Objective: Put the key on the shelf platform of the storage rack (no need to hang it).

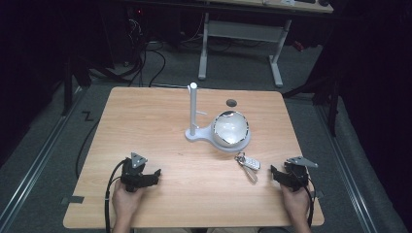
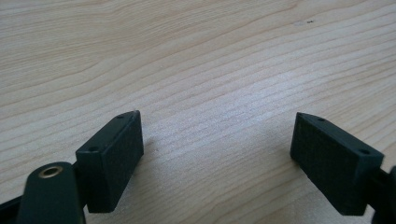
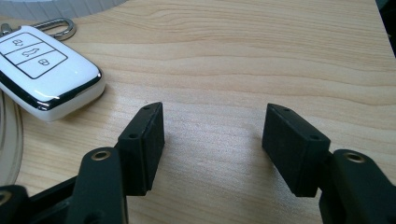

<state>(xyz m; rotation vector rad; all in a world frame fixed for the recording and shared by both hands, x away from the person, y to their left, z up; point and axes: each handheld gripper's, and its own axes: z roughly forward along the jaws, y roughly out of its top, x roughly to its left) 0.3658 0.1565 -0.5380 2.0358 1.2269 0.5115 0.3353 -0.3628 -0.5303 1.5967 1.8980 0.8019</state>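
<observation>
Both claws rest on wooden surface [image 1: 170, 121], jaws wide, nothing held: left claw [image 2: 217, 149], right claw [image 3: 212, 140] just beside white car key fob [image 3: 44, 70].

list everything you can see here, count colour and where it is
table: 1, light wood, centre of the high view
stand with upright post: 1, white, middle of the table
bowl: 1, white inside, on the stand's base, right of the post
car key fob: 1, white with chrome edge, on the table in front of the bowl, a ring and strap attached
dark round spot: 1, on the table beyond the bowl
desk frame: 1, white legs, on the floor beyond the table
left gripper: 1, black, near left, open
right gripper: 1, black, near right, open beside the fob
</observation>
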